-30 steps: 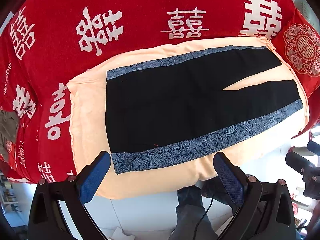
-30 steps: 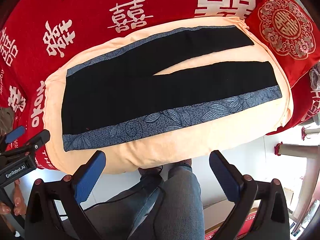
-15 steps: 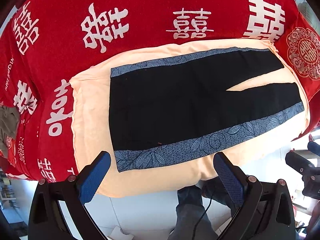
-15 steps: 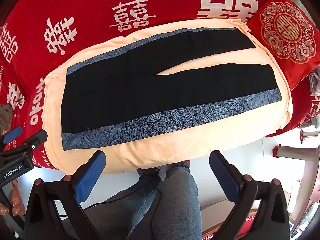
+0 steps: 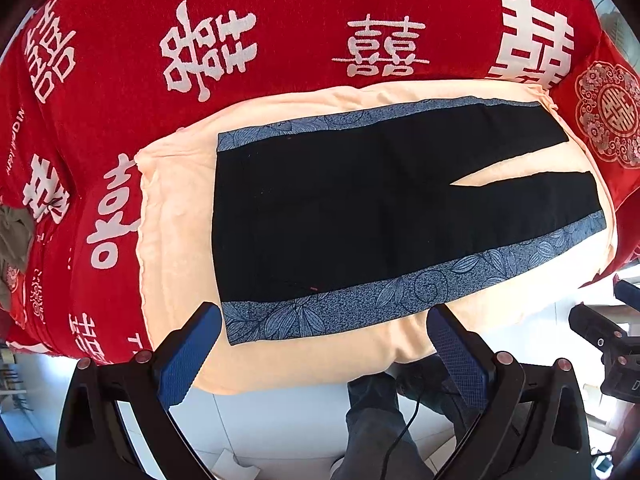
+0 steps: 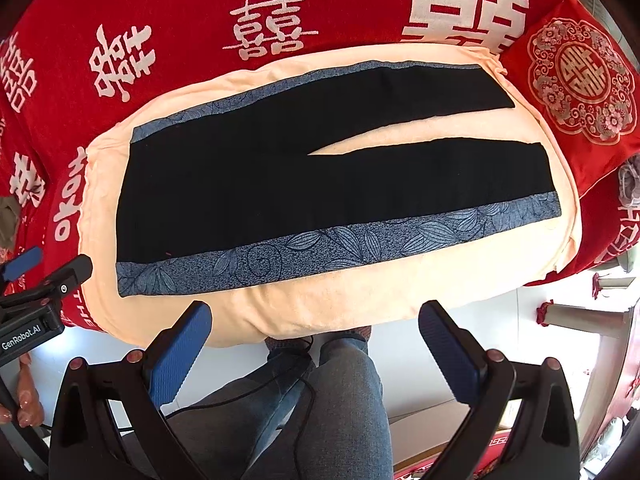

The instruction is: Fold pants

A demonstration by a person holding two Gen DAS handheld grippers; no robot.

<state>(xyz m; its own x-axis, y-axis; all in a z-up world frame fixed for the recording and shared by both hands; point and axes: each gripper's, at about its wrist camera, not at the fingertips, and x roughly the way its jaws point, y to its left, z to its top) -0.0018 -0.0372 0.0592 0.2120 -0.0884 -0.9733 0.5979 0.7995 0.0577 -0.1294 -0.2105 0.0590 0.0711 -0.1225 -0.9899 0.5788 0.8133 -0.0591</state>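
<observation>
We held both grippers above the near edge of the bed, neither touching cloth. The left gripper [image 5: 324,340] stood with its jaws wide and held nothing; the right gripper [image 6: 316,332] was likewise spread wide and held nothing. The pants [image 5: 360,216], black with blue leaf-patterned side bands, lay flat and unfolded at twelve o'clock from each gripper on a peach blanket [image 5: 176,220], waistband toward nine o'clock, legs toward three. Beneath lay a red bedspread [image 5: 280,8]. A greyish bundle [image 5: 14,236] at nine o'clock was perhaps clothing.
</observation>
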